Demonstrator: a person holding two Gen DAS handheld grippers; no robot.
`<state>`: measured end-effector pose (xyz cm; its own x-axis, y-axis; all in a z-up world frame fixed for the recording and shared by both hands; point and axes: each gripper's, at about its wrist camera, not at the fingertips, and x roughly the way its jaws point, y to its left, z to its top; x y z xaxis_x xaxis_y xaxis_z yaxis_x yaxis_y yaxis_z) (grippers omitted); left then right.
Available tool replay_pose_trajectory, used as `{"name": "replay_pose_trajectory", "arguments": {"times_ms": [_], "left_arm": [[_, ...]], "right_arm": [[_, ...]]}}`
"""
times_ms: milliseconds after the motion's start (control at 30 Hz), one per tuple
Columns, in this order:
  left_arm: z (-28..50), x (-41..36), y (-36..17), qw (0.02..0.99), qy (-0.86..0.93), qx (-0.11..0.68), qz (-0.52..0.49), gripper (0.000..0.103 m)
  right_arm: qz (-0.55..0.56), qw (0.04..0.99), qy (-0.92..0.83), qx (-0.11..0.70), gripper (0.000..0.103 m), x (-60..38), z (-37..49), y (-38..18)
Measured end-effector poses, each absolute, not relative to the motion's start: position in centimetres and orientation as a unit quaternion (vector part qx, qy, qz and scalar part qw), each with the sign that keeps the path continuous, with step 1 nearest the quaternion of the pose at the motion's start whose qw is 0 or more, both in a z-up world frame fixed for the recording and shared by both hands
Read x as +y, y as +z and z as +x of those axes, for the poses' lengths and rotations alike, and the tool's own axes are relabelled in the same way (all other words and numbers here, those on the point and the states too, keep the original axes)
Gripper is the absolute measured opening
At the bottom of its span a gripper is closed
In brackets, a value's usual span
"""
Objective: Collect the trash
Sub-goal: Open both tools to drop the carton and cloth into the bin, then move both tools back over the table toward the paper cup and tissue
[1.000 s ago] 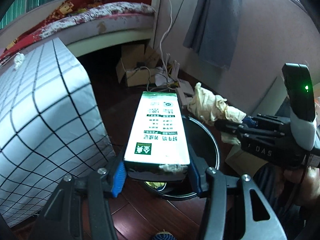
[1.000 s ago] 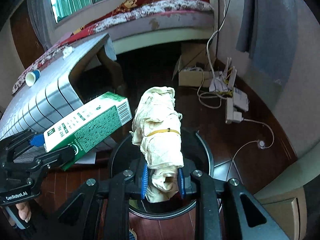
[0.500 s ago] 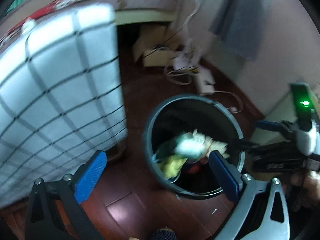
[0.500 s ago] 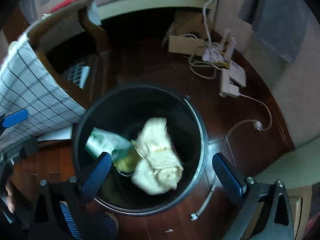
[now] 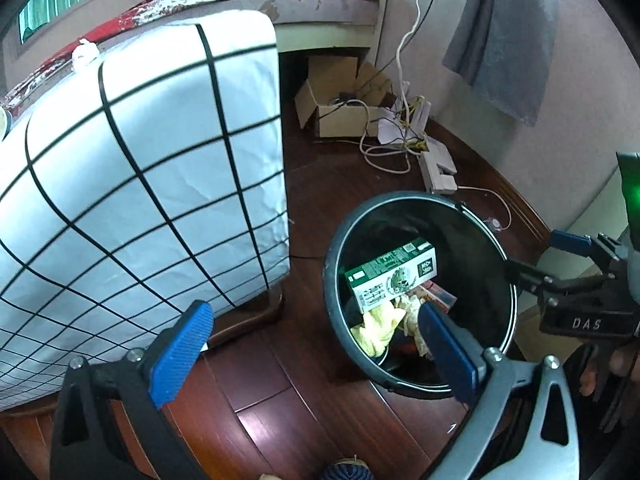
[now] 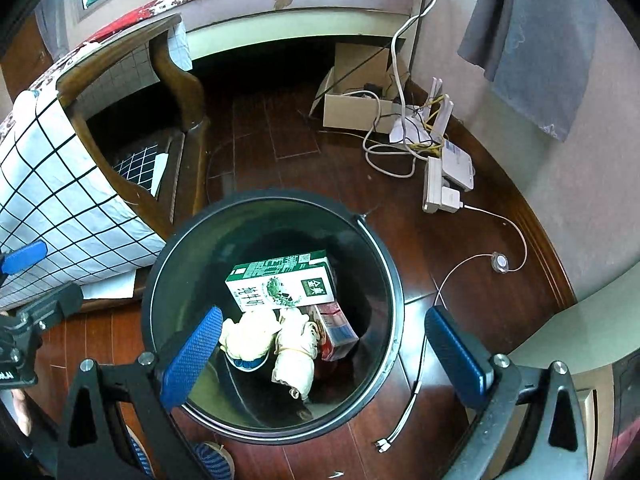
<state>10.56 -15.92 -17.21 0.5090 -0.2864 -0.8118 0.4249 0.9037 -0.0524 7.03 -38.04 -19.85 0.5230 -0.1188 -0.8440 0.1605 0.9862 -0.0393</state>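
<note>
Left wrist view: the left gripper (image 5: 312, 342) hangs above the floor with its jaws spread wide and nothing between them. Just ahead of its right finger stands a black bin (image 5: 506, 260), and inside it a green and white carton (image 5: 390, 276) lies on its side with crumpled yellowish paper (image 5: 376, 328) under its near end. To the gripper's left a checked cloth (image 5: 140, 184) drapes over a table almost to the floor. Far to the right the right gripper (image 5: 576, 276) reaches in over the bin's rim.

Right wrist view: the right gripper (image 6: 324, 356) points down into the bin (image 6: 394, 280) — its jaws are also wide apart and empty, one blue pad over the near-left inner wall, the other outside the rim on the right. Straight ahead between the fingers lies the carton (image 6: 282, 280); nearer lie a wad of paper (image 6: 294, 360) bound with a rubber band and a small red and white box (image 6: 334, 326).

Judging by the pictures, both pieces of trash are already in the bin. The carton looks light and fairly stiff — best pinched across its narrow sides — while the wad is soft and would crush, so a grip across its middle suits it.
</note>
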Motion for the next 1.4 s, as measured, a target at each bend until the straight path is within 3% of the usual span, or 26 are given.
{"name": "replay_pose_trajectory", "arguments": {"times_ms": [1400], "left_arm": [[10.8, -9.8, -7.1, 0.924, -0.144, 0.355, 0.025, 0.103]], "right_arm": [[-0.025, 0.930, -0.031, 0.366, 0.102, -31.0, 7.9, -7.5]]}}
